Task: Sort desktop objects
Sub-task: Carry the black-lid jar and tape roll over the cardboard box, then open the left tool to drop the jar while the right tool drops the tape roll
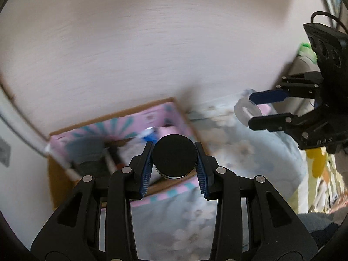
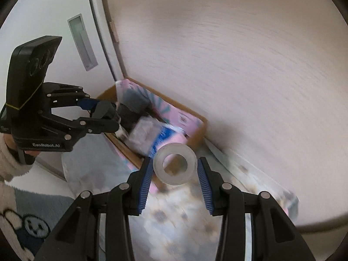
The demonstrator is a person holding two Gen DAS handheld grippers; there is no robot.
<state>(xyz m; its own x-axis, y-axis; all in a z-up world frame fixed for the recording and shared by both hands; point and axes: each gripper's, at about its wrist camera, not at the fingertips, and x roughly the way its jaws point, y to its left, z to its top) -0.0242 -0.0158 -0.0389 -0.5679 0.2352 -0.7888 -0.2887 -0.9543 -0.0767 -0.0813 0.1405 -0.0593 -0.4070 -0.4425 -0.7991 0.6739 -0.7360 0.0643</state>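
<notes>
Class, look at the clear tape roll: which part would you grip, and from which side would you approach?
Grip the clear tape roll across its outer rim, as the right hand-held gripper does. Approach toward the rim, fingers on opposite sides; the ring is round and its hole offers no surface.

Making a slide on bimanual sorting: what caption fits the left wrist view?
Left gripper clamps a black-lidded jar above the patterned box; right gripper carries a clear tape roll.
</notes>
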